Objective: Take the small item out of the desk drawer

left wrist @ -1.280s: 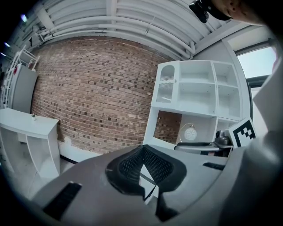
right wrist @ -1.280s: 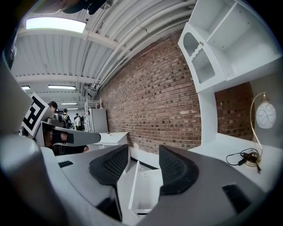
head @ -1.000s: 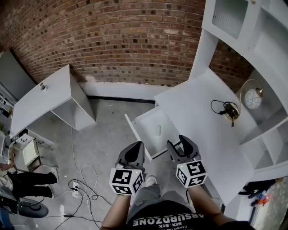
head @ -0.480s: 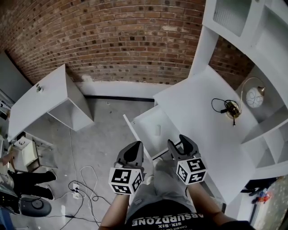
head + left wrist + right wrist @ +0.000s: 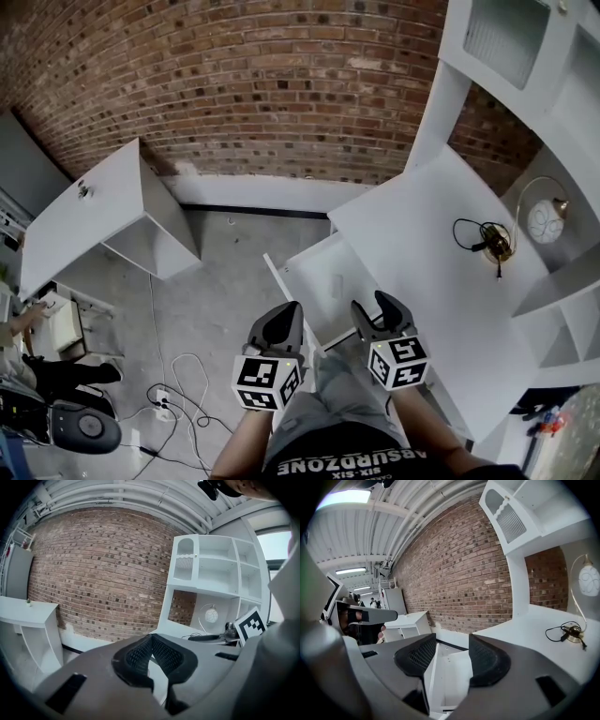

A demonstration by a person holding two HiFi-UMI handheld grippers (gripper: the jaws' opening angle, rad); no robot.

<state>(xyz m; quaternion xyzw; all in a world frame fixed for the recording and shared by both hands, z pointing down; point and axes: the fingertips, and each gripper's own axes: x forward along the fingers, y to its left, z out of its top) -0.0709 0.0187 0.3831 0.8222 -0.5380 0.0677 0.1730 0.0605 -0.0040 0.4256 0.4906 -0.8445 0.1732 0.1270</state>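
The white desk drawer (image 5: pixel 314 272) stands pulled open from the desk (image 5: pixel 441 281), and a small pale item (image 5: pixel 338 283) lies on its floor. Both grippers hover side by side near the drawer's front edge, just above my lap. My left gripper (image 5: pixel 284 317) is shut with nothing in it; its pads (image 5: pixel 140 653) meet at the tips. My right gripper (image 5: pixel 378 311) is open and empty. The open drawer (image 5: pixel 451 679) shows through the gap between its pads (image 5: pixel 488 660). The small item is not visible in either gripper view.
A round globe lamp (image 5: pixel 544 221) and a black cable (image 5: pixel 476 240) sit on the desk under white shelving (image 5: pixel 525 56). A second white desk (image 5: pixel 84 211) stands at the left by the brick wall. Loose cables (image 5: pixel 178 380) lie on the concrete floor, and a person (image 5: pixel 42 375) sits far left.
The head view has shifted slightly, so the drawer and desk sit a little lower and to the right. Both grippers keep their places and their jaws have not changed.
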